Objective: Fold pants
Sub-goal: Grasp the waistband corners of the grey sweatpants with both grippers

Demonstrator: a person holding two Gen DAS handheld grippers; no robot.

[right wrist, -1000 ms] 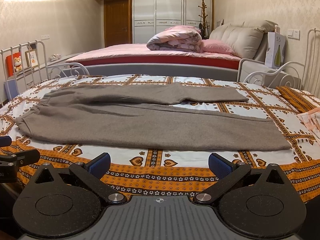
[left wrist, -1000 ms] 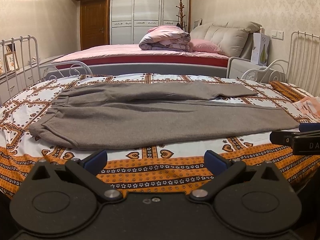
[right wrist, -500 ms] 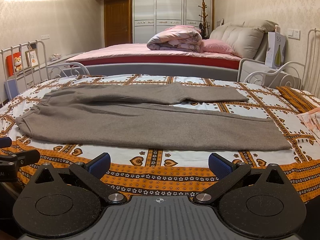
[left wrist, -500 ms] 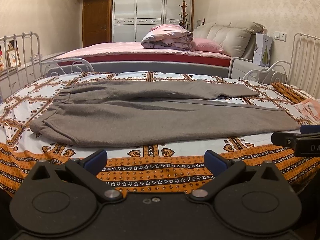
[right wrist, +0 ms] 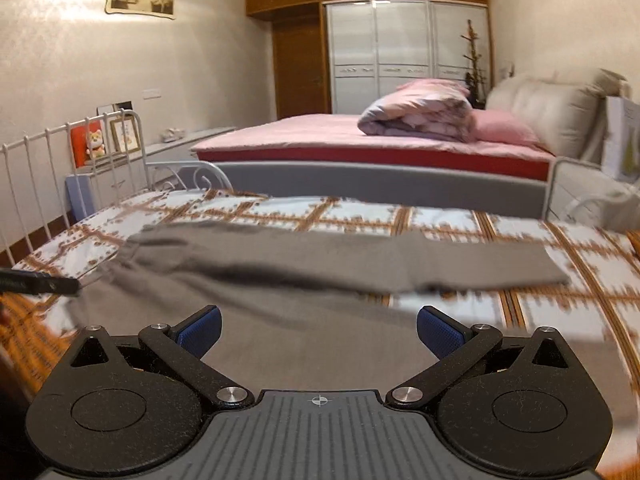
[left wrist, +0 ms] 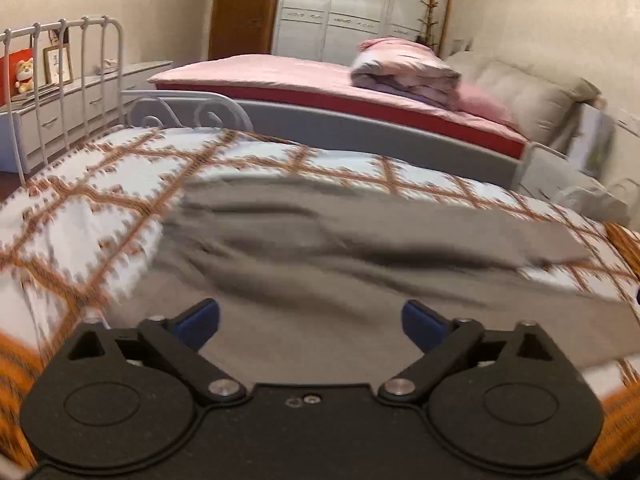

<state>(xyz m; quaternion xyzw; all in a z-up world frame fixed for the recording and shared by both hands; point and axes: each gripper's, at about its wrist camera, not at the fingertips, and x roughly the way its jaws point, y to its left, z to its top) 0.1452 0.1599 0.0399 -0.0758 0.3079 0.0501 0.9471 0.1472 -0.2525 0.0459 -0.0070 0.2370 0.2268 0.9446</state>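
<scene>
Jaws on my left gripper [left wrist: 310, 322] and right gripper [right wrist: 318, 330] stand apart, empty, above the pants [right wrist: 320, 264] lying unfolded mid-frame; every fold remains.

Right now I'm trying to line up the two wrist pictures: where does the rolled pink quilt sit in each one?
Left wrist view: the quilt lies upper right of centre, on the far pink bed, above the grey pants.
Right wrist view: the quilt sits right of centre, at mid height, on the same bed.
Shared landmark: the white wardrobe behind it.
</scene>
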